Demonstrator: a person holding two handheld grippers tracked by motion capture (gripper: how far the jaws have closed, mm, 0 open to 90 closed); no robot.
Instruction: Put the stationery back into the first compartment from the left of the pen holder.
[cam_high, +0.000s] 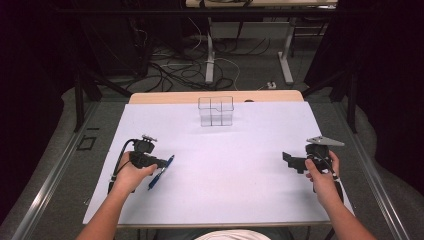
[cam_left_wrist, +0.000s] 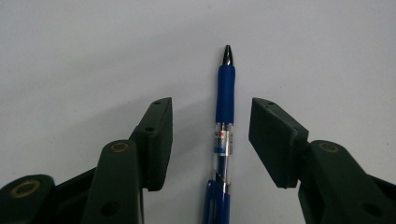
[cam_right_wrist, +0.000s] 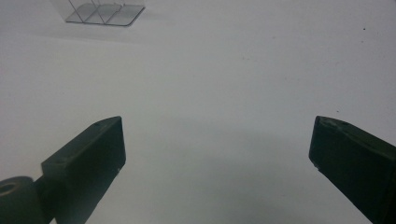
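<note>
Jaws of the left gripper (cam_left_wrist: 210, 135) are straddling the blue pen (cam_left_wrist: 223, 140) untouching; the right gripper (cam_right_wrist: 217, 149) is gaping wide over the table (cam_high: 240, 170).

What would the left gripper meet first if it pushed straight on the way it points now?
Probably the blue pen. It already lies between the left gripper's open jaws, untouched by either pad, lengthwise along the line of travel, tip pointing away. Beyond it is the white table sheet. How far the jaws sit above the sheet is unclear.
</note>
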